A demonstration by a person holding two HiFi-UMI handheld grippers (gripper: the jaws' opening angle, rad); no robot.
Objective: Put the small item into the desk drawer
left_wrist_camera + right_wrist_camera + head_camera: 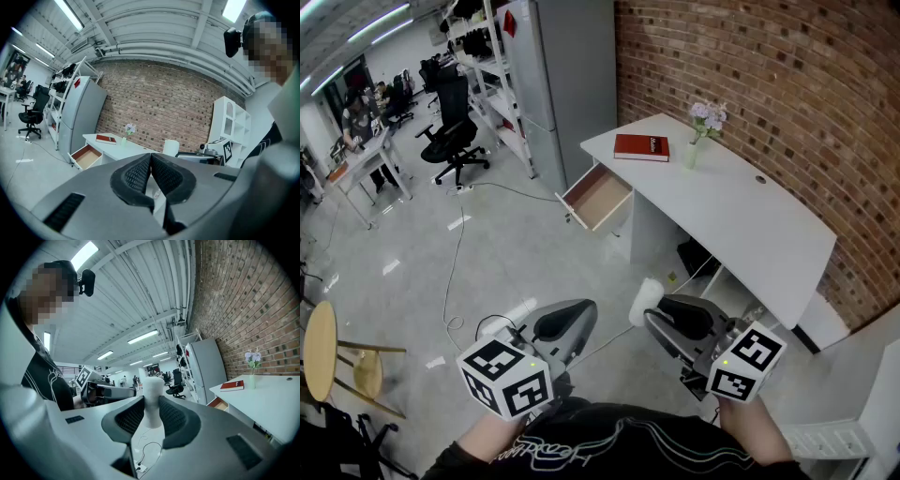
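Two grippers sit low before me. My left gripper (570, 319) has its jaws pressed together on nothing. My right gripper (649, 314) clamps the small item (645, 298), a white cylinder; from above only its top shows past the jaws. Bare grey floor (534, 253) stretches onward, with a cable (453, 272) trailing at the left. Farther off, the drawer (598, 197) juts open from the white desk (750, 225), its back part tucked under the top. A red book (641, 147) and a vase (691, 155) stand at the desk's far end, by the brick wall (769, 84).
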